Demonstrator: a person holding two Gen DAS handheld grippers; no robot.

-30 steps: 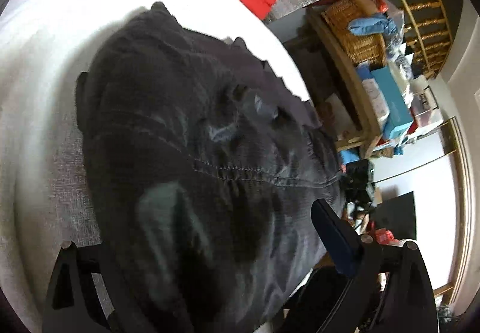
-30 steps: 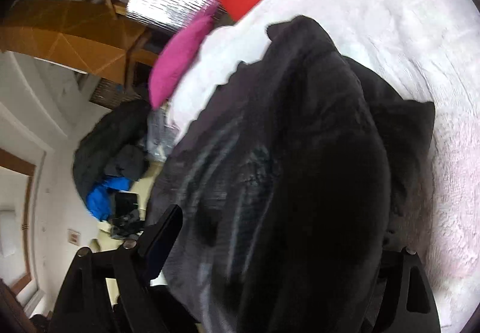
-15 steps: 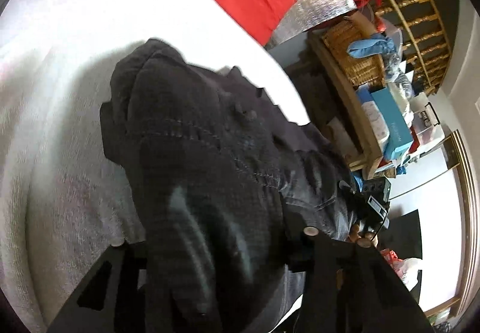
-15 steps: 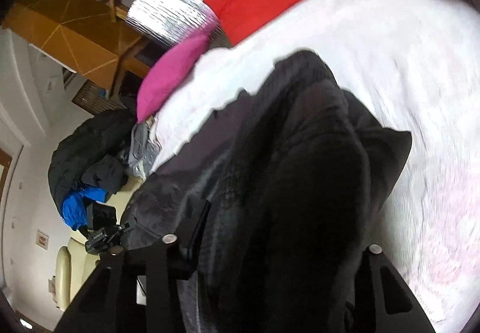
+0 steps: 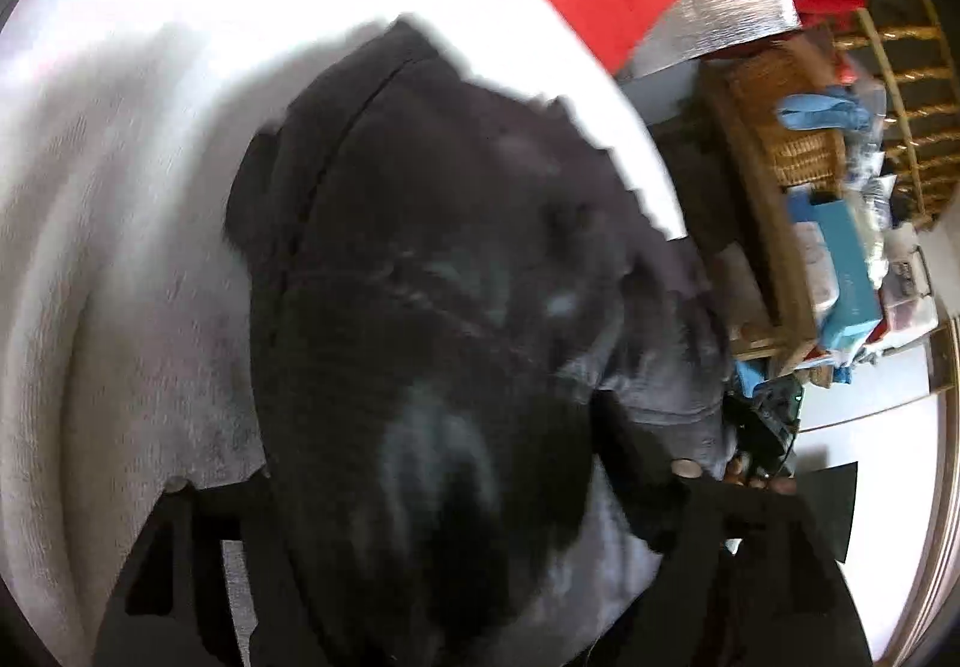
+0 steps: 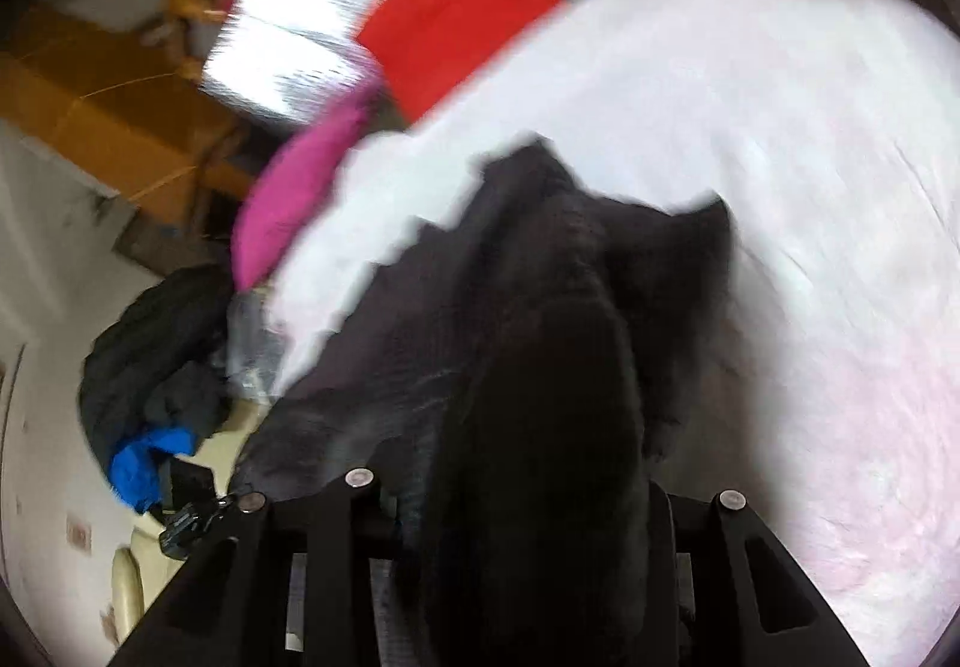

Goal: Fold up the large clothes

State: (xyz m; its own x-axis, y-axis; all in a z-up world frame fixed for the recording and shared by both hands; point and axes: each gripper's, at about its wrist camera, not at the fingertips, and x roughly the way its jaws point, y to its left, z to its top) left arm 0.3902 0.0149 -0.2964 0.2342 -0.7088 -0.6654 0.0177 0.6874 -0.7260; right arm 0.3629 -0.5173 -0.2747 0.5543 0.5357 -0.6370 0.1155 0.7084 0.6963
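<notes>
While the dark garment (image 5: 432,319) fills the gap between the left gripper (image 5: 420,535)'s two fingers, its bunched bulk runs forward from the tool and spreads onto the white bedcover (image 5: 120,247) ahead and to the tool's left. The jaws have just been opening, with the cloth lying thick between them; whether the pads still press on it cannot be told — the fabric hides them.

In the right wrist view the same dark garment (image 6: 540,367) rises straight out of the right gripper (image 6: 540,547), a thick fold clenched between its fingers, whose jaws have just been closing on it. From there the cloth stretches ahead onto the white bedcover (image 6: 780,187) — a pink cushion (image 6: 294,193) lies ahead to the tool's left.
</notes>
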